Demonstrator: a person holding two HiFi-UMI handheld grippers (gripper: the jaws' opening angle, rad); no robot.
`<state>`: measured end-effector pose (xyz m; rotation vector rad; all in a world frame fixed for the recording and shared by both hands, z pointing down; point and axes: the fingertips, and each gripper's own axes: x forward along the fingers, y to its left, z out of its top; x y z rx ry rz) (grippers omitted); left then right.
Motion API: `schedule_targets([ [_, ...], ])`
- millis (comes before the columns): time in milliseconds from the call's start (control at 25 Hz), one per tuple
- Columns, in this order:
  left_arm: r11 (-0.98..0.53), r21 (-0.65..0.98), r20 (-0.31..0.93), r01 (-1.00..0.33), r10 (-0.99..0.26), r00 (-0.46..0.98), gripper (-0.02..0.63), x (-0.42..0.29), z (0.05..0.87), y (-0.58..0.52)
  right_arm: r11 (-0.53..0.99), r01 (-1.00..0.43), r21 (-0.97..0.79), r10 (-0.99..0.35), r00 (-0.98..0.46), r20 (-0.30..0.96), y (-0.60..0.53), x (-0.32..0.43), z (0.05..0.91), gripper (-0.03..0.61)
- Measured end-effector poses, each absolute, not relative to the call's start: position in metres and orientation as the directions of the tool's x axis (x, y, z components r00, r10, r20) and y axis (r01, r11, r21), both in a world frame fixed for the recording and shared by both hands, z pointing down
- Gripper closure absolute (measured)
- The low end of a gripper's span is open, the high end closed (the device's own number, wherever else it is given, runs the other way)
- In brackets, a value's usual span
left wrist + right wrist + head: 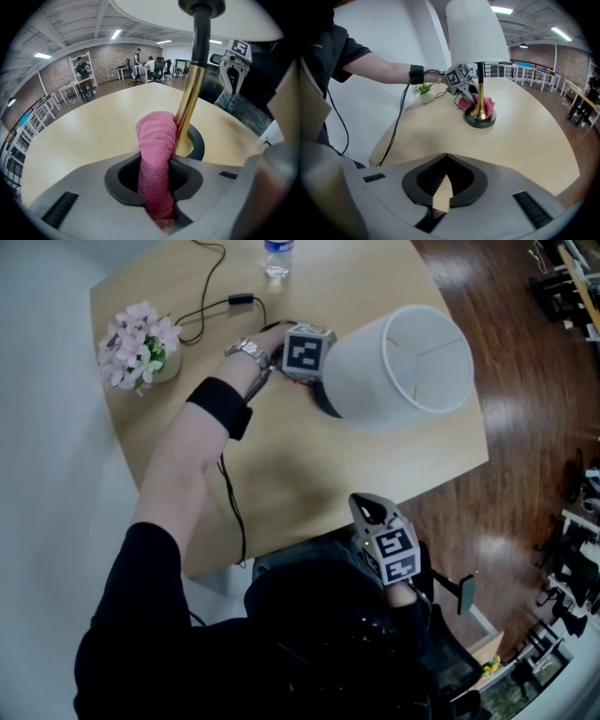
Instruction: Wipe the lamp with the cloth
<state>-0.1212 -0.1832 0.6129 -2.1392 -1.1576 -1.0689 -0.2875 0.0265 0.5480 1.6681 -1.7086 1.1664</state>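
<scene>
Closest in, the right claw (446, 154) hangs by the near edge of the pale wooden bench (281, 465). Its jaws are drawn together with nothing between them, and it is well apart from the action.

Out across the bench, the left claw (157, 164) is the one at work. Its jaws are clamped on a rolled pink terry cloth (157, 140), and the cloth's free end is touching the slim brass stem (190, 105) of the table lamp (403, 357). The contact is low down, just above the dark round base (480, 119).

So here's the relation that matters: the stem stands upright, its long axis vertical, and the cloth sits against the side of it that faces the left claw. The left arm is far the nearer of the two. To my eye the coming stroke wants to run up and down that stem, with the wide white fabric shade (197, 14) overhead capping how high it can go. The base and shade look yet to be covered.

Further back, a thin black cable (202, 306) snakes over the wood. A small pale pot (164, 367) at the bench's left corner holds pink blossoms (136, 338). At the far edge stands a clear plastic bottle (277, 257), and whether there's anything in it I can't quite tell from here.
</scene>
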Motion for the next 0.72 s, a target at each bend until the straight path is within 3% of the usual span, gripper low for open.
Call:
schedule_targets([
  [320,-0.53,-0.125,0.921,0.838,0.253,0.297,0.509,-0.172,0.627,-0.207,-0.066,-0.964,-0.258,-0.565,-0.177,0.806,0.011,-0.295,0.548,0.569],
  [720,-0.672,-0.167,0.914,0.722,0.17,0.369,0.509,-0.218,0.632,-0.179,-0.034,-0.966,-0.258,-0.589,-0.189,0.785,0.009,-0.296,0.539,0.569],
])
